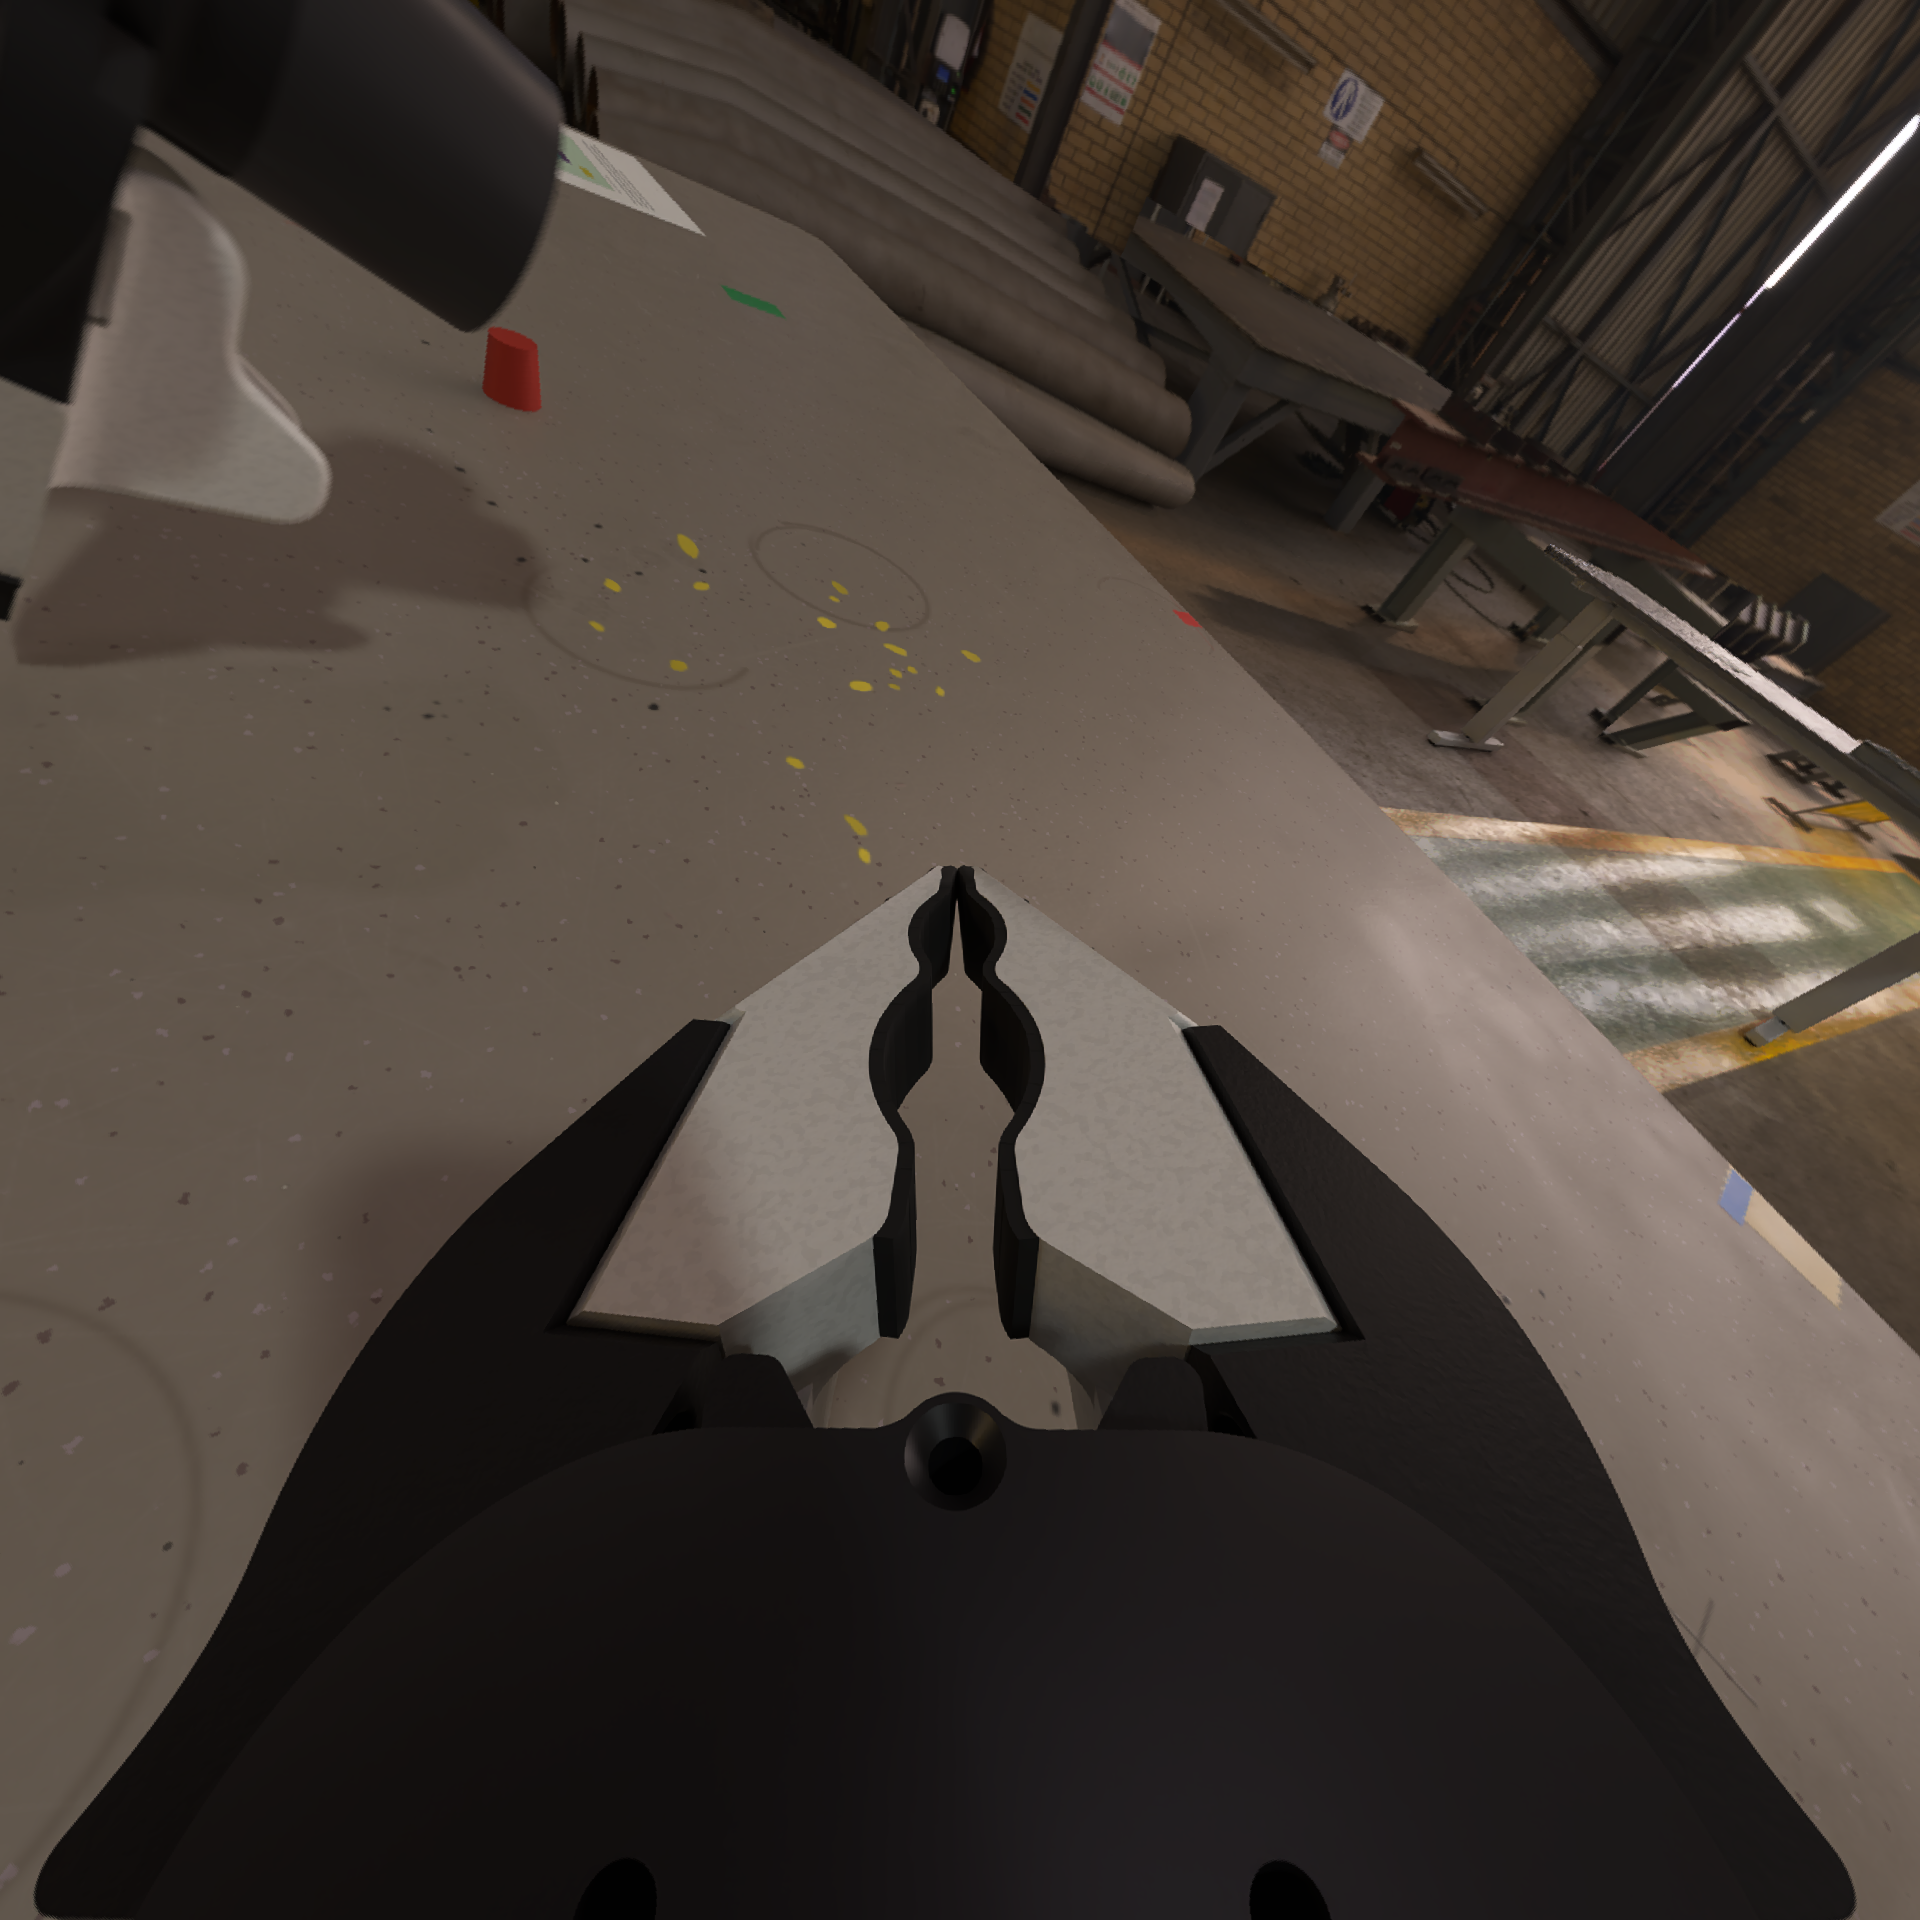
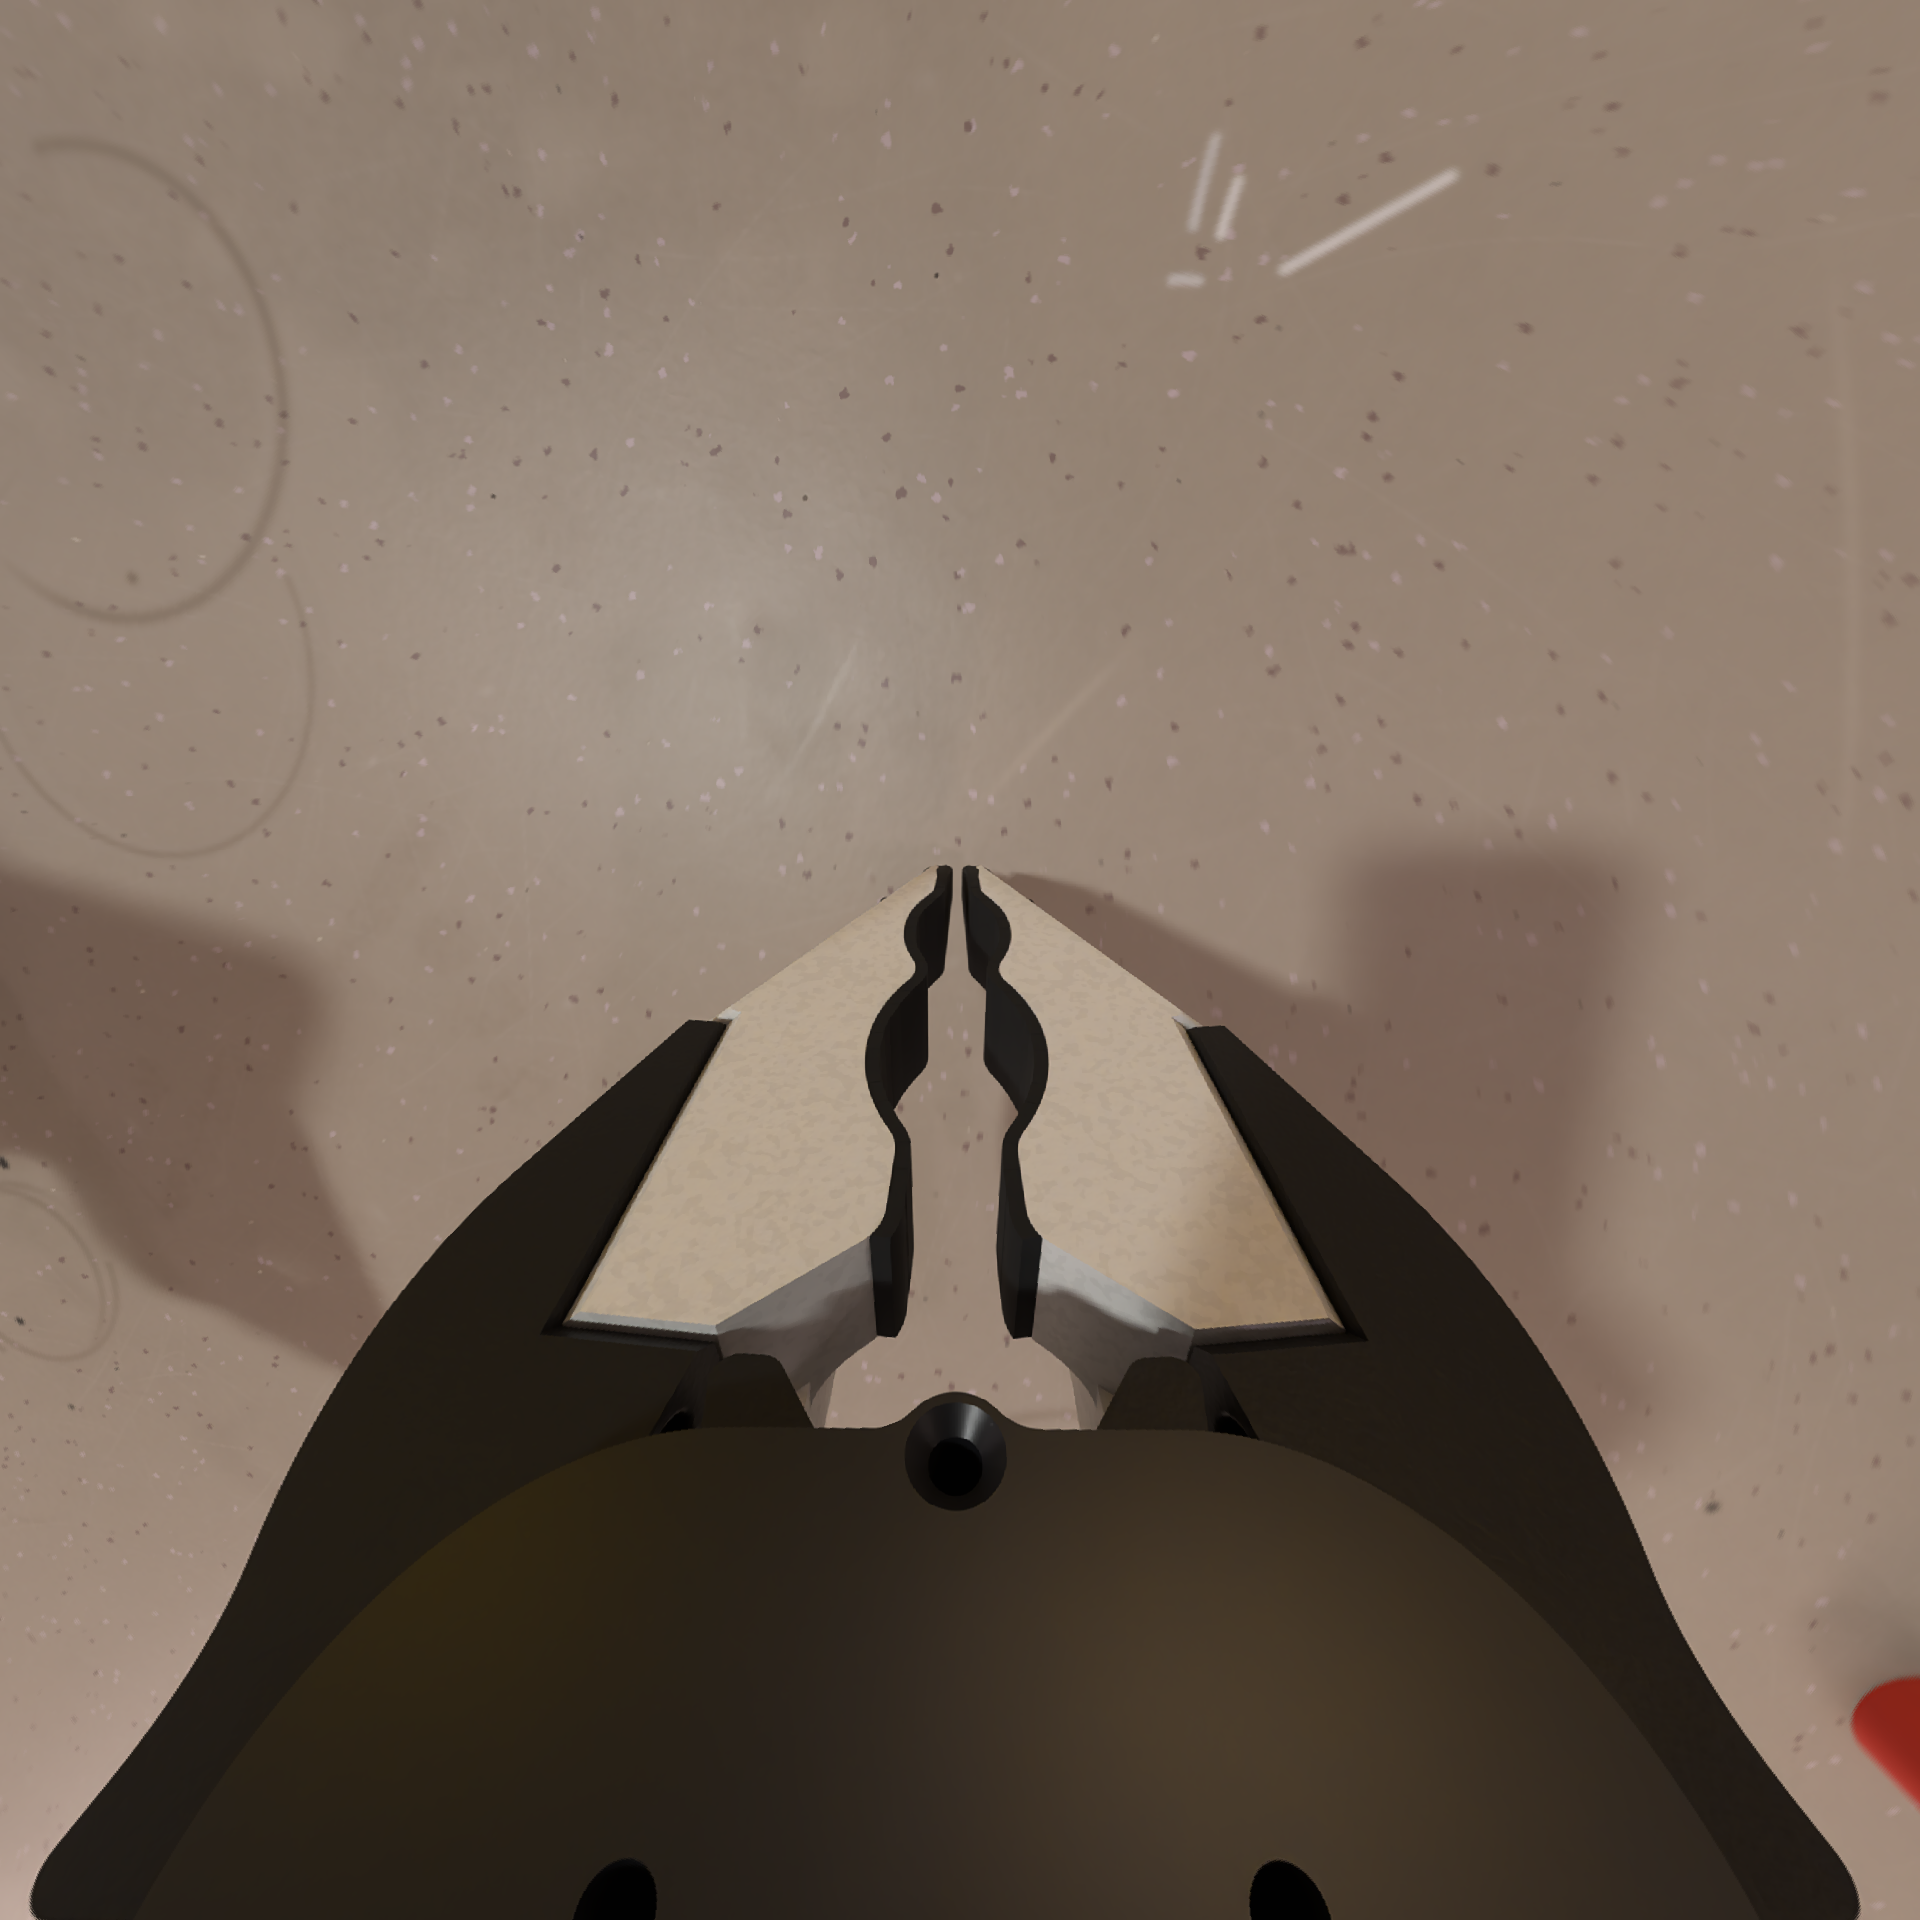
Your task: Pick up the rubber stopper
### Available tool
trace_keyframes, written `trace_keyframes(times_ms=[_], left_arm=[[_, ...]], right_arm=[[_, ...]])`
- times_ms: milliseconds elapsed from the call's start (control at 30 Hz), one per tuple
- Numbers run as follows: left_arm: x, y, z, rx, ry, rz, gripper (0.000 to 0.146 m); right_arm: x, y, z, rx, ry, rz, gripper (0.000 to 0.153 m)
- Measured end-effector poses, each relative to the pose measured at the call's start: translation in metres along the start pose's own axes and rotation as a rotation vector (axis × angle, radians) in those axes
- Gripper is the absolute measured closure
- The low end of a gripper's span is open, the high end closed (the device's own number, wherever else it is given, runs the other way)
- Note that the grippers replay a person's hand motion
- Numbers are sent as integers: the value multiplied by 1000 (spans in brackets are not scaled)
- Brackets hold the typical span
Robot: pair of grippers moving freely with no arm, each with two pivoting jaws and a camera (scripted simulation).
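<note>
The rubber stopper [image 1: 512, 369] is a small red tapered plug standing upright on the speckled grey table [image 1: 312, 935], far ahead and to the left in the left wrist view. A red sliver of it shows at the right edge of the right wrist view [image 2: 1893, 1740]. My left gripper [image 1: 957, 873] is shut and empty, low over the table, well short of the stopper. My right gripper [image 2: 957, 873] is shut and empty, pointing down at bare table. The right gripper also shows large at the top left of the left wrist view [image 1: 187, 447], hovering just left of the stopper.
The table's right edge [image 1: 1299, 727] runs diagonally, with a workshop floor and steel benches [image 1: 1558, 540] beyond. A paper sheet [image 1: 623, 182] lies at the table's far end. Green [image 1: 750, 301] and red [image 1: 1187, 619] marks, yellow paint flecks [image 1: 862, 686] and ring stains mark the tabletop.
</note>
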State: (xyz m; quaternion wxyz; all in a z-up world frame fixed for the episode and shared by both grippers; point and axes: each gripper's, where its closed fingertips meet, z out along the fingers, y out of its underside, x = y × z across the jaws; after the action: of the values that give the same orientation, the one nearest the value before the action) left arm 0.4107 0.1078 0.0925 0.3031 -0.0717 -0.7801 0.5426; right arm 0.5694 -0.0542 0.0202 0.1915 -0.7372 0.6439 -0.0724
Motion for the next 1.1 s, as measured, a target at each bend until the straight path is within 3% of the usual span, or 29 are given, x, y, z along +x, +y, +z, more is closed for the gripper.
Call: trace_keyframes(times_ms=[233, 367, 467, 600, 900, 1100], left_arm=[[2, -15, -9, 72, -26, 59, 146], [-1, -29, -19, 141, -72, 88, 146], [-6, -40, -28, 206, -112, 83, 146], [-14, -53, -42, 288, -161, 67, 146], [-34, -51, -46, 308, -242, 10, 146], [-36, -46, -41, 293, -216, -45, 146]], right_arm=[[1, 35, -72, 318, 3, 113, 130], [47, 98, -126, 422, 187, 228, 123], [96, 156, -151, 380, 327, 383, 119], [126, 187, -144, 313, 334, 489, 110], [199, 161, -104, 163, 420, 580, 106], [210, 166, -84, 16, 361, 637, 111]])
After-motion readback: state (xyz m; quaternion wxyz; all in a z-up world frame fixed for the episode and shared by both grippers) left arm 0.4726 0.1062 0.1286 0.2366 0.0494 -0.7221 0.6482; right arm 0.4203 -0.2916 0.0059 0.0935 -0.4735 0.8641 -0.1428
